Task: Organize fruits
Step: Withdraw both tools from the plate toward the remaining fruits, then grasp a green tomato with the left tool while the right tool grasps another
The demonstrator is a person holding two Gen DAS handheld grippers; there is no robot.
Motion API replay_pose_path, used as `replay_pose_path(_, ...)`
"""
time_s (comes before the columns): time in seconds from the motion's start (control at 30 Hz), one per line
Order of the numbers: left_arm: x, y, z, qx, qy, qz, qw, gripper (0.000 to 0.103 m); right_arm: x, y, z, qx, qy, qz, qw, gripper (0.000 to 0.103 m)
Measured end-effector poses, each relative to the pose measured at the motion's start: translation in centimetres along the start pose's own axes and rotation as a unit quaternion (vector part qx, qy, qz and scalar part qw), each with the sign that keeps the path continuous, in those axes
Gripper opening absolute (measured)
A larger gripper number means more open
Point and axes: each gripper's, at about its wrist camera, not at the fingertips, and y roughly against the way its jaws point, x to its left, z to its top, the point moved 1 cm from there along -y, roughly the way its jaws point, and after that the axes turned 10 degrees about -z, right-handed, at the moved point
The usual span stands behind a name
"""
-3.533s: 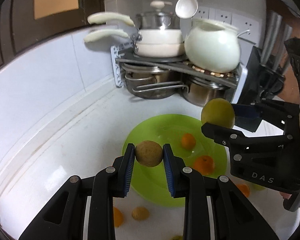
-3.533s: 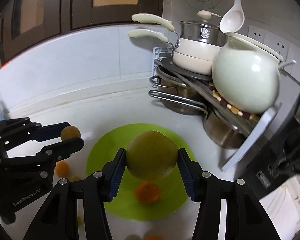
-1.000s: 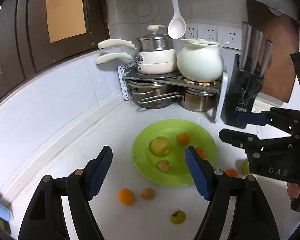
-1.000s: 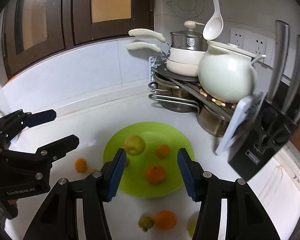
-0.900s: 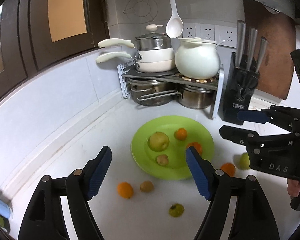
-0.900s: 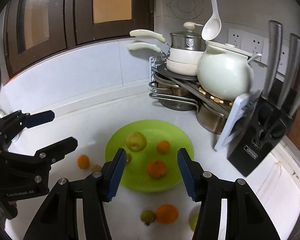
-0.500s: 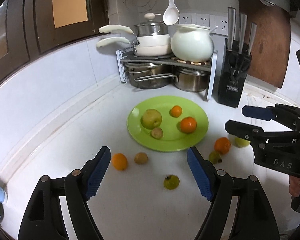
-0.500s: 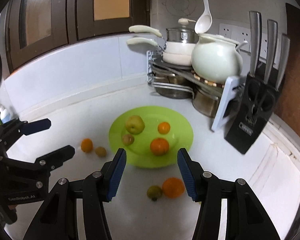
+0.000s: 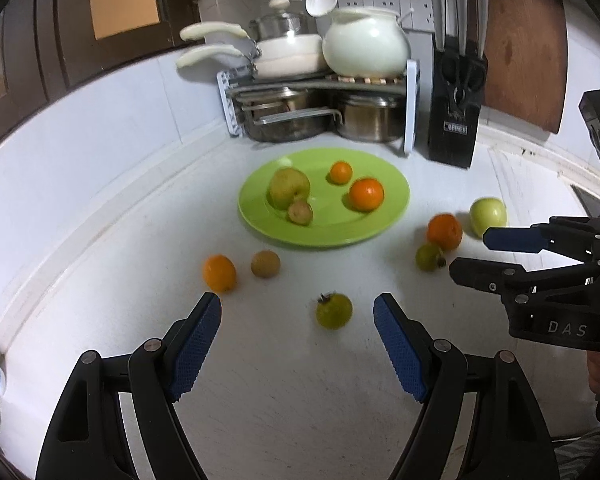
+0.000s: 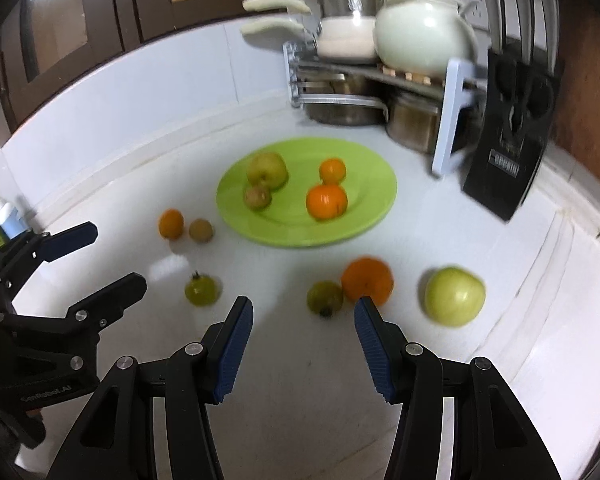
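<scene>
- Hovering over the white counter [image 9: 300, 400], the left tool [image 9: 297, 308] stands with its blue-padded jaws wide apart and nothing between them; a small green fruit with a dark stem [image 9: 333, 311] lies on the counter just beyond the gap, lower centre of the left wrist view.
- The right tool [image 10: 303, 312] is likewise open and empty, its jaws narrower; in its own view a second small green fruit [image 10: 325, 298] sits just past its tips, touching a large orange [image 10: 367, 280].
- A pale green apple [image 10: 454, 296] lies on the counter to the right of that orange, apart from it.
- The green plate [image 9: 380, 228] sits at mid-frame and carries four fruits: a yellow-green apple [image 9: 289, 188] with a small brown fruit [image 9: 300, 212] touching it in front, a small orange [image 9: 341, 172] and a bigger orange [image 9: 366, 194].
- Left of the plate, on the counter, another orange [image 9: 219, 273] and a brown round fruit [image 9: 265, 264] lie just beside each other.
- A pot rack [image 9: 320, 80] with pans and a white pot, and a black knife block [image 9: 454, 120], stand at the back, upper centre.
</scene>
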Motion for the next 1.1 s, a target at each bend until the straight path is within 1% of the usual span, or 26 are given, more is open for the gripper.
replay_pose_path(0.1,0.1,-1.1,-0.5,0.01,0.004,-0.006,0.9999,0.078,-0.3,-1.1,-0.5,0.015,-0.007,0.002,1.0,0.054)
replay_pose_path(0.2,0.0,-2.0,-0.8,0.019,0.002,-0.008,0.9998,0.078,-0.5,-2.0,-0.7,0.022,-0.007,-0.001,1.0,0.054)
replay_pose_path(0.33,0.1,-3.3,-1.1,0.033,0.009,-0.018,0.9992,0.077,-0.5,-2.9,-0.6,0.027,-0.009,0.007,1.0,0.054)
replay_pose_path(0.47,0.6,-4.4,-1.2,0.044,0.023,-0.026,0.9984,0.072,-0.2,-4.0,-0.5,0.035,-0.007,0.017,0.999,0.054)
replay_pose_path(0.63,0.7,-5.1,-0.7,0.042,0.028,-0.031,0.9982,0.068,-0.2,-5.0,-0.2,0.039,-0.012,0.024,0.999,0.053)
replay_pose_path(0.7,0.6,-5.4,-0.6,0.043,0.027,-0.036,0.998,0.066,-0.2,-5.4,-0.1,0.041,-0.016,0.027,0.999,0.049)
replay_pose_path(0.77,0.5,-5.7,-0.5,0.045,0.027,-0.041,0.9978,0.061,-0.2,-5.7,0.1,0.043,-0.015,0.027,0.999,0.048)
replay_pose_path(0.9,0.2,-6.2,-0.5,0.048,0.031,-0.052,0.997,0.054,-0.1,-6.1,0.3,0.042,-0.013,0.029,0.999,0.047)
replay_pose_path(0.93,0.2,-6.4,-0.4,0.049,0.032,-0.056,0.9967,0.05,0.0,-6.1,0.3,0.042,-0.011,0.029,0.999,0.047)
replay_pose_path(1.1,0.0,-6.9,-0.4,0.054,0.031,-0.06,0.9963,0.04,-0.1,-6.6,0.5,0.042,-0.009,0.028,0.999,0.046)
